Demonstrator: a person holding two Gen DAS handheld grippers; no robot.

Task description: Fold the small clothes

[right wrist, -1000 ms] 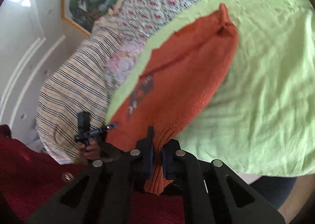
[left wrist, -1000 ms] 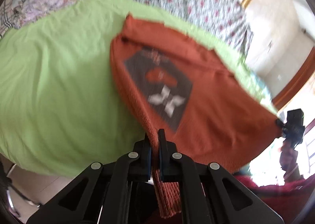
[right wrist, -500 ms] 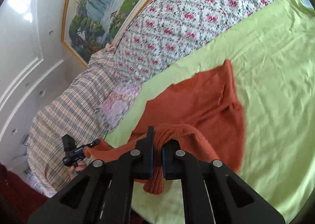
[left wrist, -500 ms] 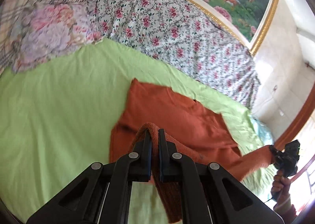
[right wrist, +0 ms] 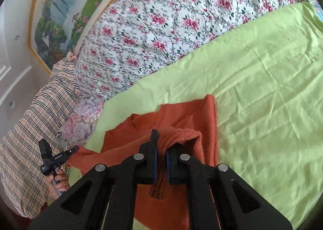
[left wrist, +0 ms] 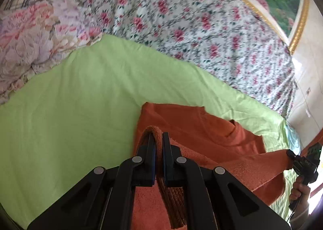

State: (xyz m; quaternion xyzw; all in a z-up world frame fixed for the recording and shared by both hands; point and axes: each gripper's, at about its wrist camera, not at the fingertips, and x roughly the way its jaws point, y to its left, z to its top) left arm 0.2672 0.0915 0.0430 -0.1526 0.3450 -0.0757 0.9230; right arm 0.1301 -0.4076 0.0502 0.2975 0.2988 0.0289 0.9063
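Observation:
An orange knit sweater (left wrist: 203, 129) lies partly on the light green sheet (left wrist: 80, 98), its far half flat and its near hem lifted over it. My left gripper (left wrist: 158, 139) is shut on one corner of the ribbed hem. My right gripper (right wrist: 161, 145) is shut on the other hem corner of the sweater (right wrist: 189, 115), which bunches over the fingers. Each view shows the opposite gripper at its edge, held by a hand: the right gripper (left wrist: 302, 163) and the left gripper (right wrist: 58, 157). The sweater's printed front is hidden.
A white quilt with red flowers (left wrist: 191, 24) lies behind the green sheet (right wrist: 262, 88). A pink floral pillow (left wrist: 36, 34) and a plaid blanket (right wrist: 30, 119) sit at the left. A framed landscape painting (right wrist: 66, 7) hangs on the wall.
Both grippers carried the hem forward over the sweater. It hung with its dark print showing; now its far part lies flat on the sheet, print hidden.

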